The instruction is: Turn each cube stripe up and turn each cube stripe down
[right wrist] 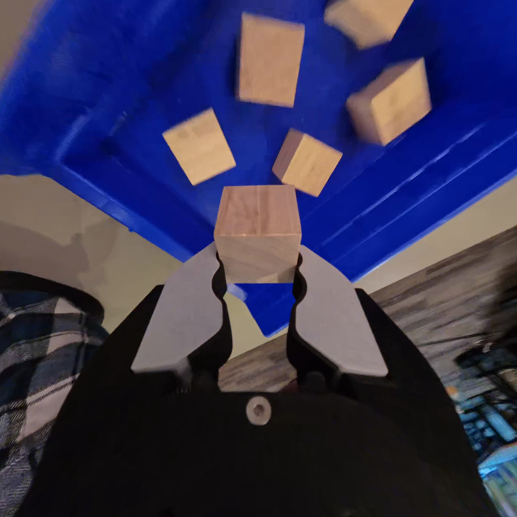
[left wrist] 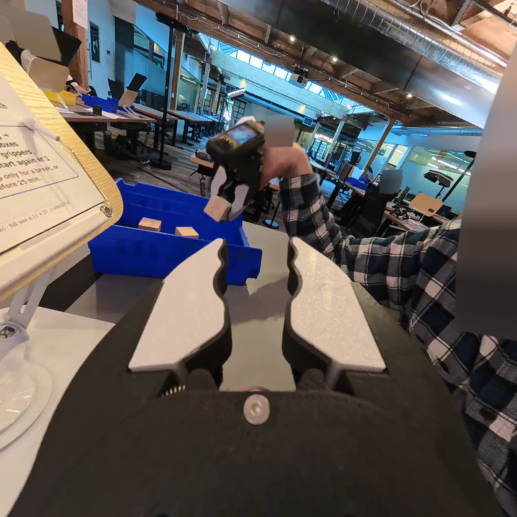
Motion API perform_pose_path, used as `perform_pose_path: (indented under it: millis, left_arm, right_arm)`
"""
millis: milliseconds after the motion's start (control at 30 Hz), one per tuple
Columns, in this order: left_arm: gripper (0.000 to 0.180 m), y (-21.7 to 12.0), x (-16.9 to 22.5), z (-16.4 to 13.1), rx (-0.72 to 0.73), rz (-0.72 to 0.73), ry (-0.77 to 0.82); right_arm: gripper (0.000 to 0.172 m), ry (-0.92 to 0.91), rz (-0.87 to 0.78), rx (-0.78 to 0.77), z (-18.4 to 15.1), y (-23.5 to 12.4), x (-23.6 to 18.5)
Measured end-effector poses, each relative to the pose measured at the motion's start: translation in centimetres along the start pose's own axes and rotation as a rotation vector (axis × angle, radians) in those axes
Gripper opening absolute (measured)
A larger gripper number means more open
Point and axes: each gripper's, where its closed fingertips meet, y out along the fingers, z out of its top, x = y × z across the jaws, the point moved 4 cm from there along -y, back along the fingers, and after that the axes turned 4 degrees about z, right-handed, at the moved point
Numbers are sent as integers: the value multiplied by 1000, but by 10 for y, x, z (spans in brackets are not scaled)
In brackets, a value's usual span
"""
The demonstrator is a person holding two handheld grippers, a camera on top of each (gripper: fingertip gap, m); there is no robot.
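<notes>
Five cubes point(right wrist: 270, 58) in blue bin point(right wrist: 112, 84), sign stand point(left wrist: 42, 167) beside

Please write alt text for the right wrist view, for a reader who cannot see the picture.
The right hand-held gripper holds a plain wooden cube between its fingertips, above a blue bin. Five more wooden cubes lie in the bin, blurred by motion. A plaid sleeve shows at the lower left.
</notes>
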Motion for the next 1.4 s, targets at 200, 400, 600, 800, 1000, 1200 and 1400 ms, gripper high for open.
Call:
perform_pose_path:
  millis: [200,400,600,800,1000,1200,1400]
  left_arm:
    - [39,-3,1,3,4,8,16]
    - [38,-5,2,5,3,8,27]
    - [38,-3,4,5,-10,10,41]
    - [38,-1,6,2,-22,13,52]
    - [38,-3,6,5,-20,18,63]
    - [38,-10,12,16,-8,42,116]
    - [36,-19,13,28,-32,184,253]
  right_arm:
    - [46,67,216,-138,-11,59,12]
    - [46,72,242,-170,-12,71,13]
    - [46,66,208,-139,-14,53,6]
    - [46,98,282,-250,-21,80,6]
    - [58,165,310,-296,-18,86,9]
    - [57,163,66,-144,-9,38,24]
    - [49,66,-221,116,28,-30,20]
